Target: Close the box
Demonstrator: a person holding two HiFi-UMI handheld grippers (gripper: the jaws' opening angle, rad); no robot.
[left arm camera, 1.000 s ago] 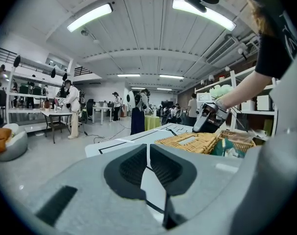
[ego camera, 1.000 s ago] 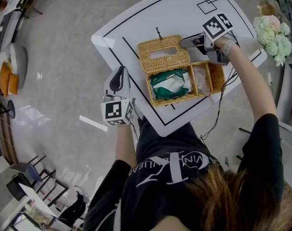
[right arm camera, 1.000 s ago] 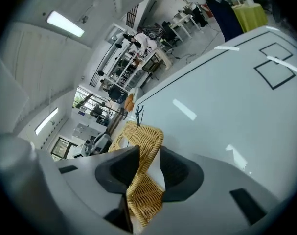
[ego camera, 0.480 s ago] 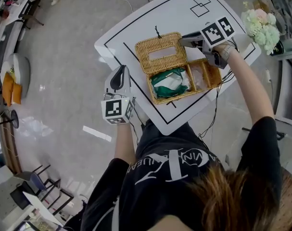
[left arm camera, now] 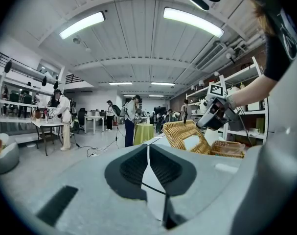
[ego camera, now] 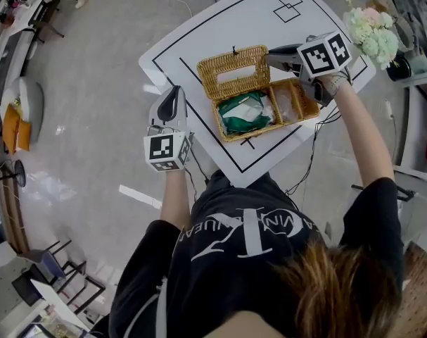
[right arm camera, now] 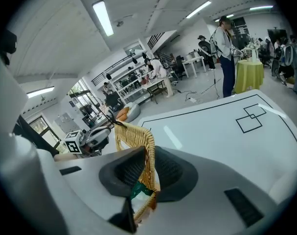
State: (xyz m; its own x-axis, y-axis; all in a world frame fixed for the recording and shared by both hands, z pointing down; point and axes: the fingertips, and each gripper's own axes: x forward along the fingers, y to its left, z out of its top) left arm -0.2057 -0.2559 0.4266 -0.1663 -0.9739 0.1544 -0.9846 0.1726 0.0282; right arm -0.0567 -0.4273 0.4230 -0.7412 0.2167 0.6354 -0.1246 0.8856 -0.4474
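A wicker box stands on the white table with its wicker lid swung back behind it. A green packet lies in the box's left compartment, clear plastic in the right one. My right gripper is at the lid's right edge. In the right gripper view the lid's rim sits between the jaws of the right gripper, which are closing onto it. My left gripper hangs off the table's left edge, shut and with nothing in it; in the left gripper view its jaws meet.
The white table has black lines and two drawn squares at the far side. A bunch of flowers stands at the right corner. Floor lies beyond the table's left edge. People and tables stand farther off in the room.
My right gripper has stayed at the lid's right edge while the lid has come up slightly. My left gripper has hardly moved beside the table.
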